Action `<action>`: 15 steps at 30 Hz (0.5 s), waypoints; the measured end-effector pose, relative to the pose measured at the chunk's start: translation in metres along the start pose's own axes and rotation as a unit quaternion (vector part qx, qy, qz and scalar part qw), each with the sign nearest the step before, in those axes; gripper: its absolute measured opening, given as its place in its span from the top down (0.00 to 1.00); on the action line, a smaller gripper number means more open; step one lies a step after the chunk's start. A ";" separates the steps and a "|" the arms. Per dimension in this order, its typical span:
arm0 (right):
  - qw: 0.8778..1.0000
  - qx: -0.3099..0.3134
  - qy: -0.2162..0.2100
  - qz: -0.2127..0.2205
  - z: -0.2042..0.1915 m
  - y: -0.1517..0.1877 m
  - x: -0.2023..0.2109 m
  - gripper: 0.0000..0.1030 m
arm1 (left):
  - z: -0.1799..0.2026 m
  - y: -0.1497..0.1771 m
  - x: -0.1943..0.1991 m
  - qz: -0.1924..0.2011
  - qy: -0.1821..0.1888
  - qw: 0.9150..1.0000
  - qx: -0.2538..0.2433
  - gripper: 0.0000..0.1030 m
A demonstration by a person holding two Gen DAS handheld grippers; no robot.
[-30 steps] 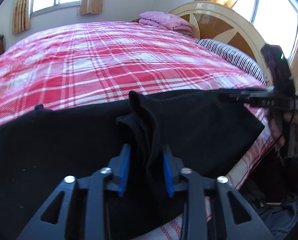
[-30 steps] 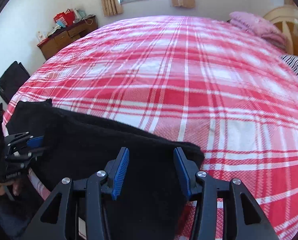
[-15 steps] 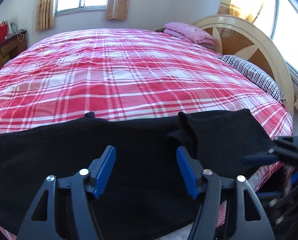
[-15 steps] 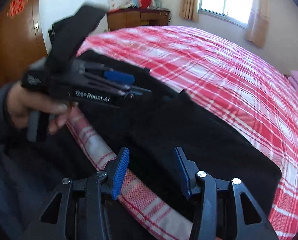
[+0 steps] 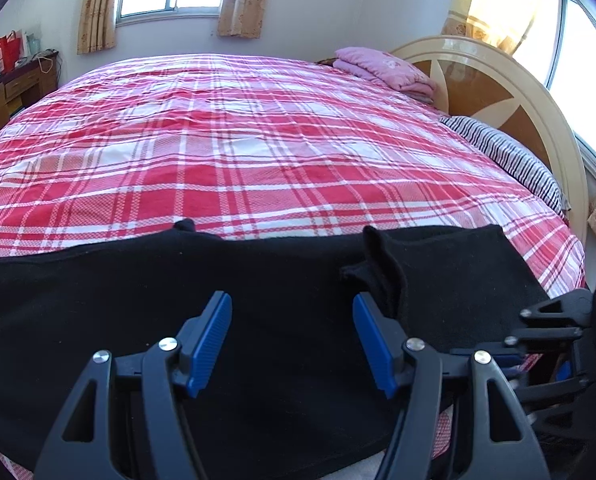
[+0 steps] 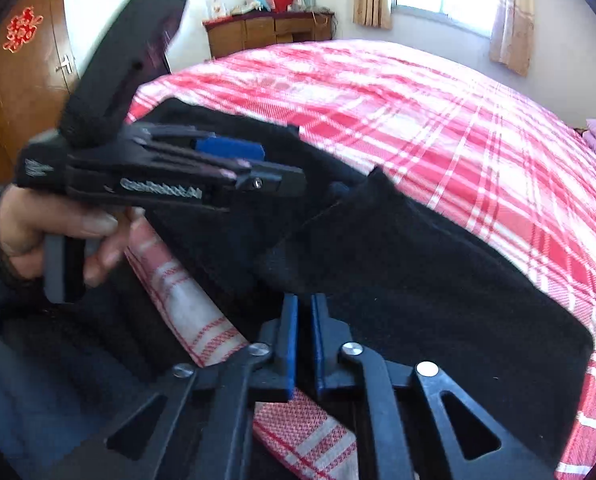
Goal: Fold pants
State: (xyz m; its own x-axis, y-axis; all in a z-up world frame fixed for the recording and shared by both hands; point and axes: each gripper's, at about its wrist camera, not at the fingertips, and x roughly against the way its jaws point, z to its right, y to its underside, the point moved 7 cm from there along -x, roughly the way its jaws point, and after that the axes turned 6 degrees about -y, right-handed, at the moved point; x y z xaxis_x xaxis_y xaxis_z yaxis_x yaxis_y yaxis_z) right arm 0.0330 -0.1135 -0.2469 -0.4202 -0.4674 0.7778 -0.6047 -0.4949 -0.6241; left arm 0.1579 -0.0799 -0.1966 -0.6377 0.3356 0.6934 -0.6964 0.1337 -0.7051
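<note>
Black pants lie flat along the near edge of the bed, with a raised fold right of middle. They also show in the right wrist view. My left gripper is open and empty just above the cloth. My right gripper has its blue pads nearly together at the pants' near edge on the bed's rim; whether cloth is pinched between them is hidden. The left gripper shows in the right wrist view, held in a hand. The right gripper shows at the right of the left wrist view.
A red plaid bedspread covers the bed. A folded pink blanket, a striped pillow and a rounded headboard stand at the far right. A wooden dresser and a door are to the left.
My left gripper let go of the raised fold, opened wide and drew back. My right gripper swung left toward the bed's edge and closed its jaws.
</note>
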 end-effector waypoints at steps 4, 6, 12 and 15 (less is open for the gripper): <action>0.999 0.019 -0.025 0.011 -0.015 0.002 0.016 1.00 | -0.002 -0.002 0.001 0.004 0.001 1.000 0.003 0.36; 0.999 0.039 -0.026 0.003 -0.024 0.007 0.015 1.00 | -0.001 -0.001 0.000 0.003 0.004 1.000 0.005 0.36; 0.999 0.046 0.014 -0.003 -0.017 0.014 0.001 0.99 | 0.004 0.000 -0.001 0.001 0.007 1.000 -0.002 0.36; 0.999 0.034 0.006 0.019 -0.014 0.006 0.010 0.72 | 0.001 0.001 -0.002 -0.002 0.007 1.000 0.006 0.36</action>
State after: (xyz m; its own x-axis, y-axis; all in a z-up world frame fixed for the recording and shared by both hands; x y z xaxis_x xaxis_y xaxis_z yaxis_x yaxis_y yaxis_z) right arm 0.0151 -0.1111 -0.2418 -0.4500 -0.4785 0.7540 -0.5404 -0.5263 -0.6565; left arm 0.1588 -0.0813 -0.1985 -0.6303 0.3490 0.6934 -0.7026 0.1233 -0.7008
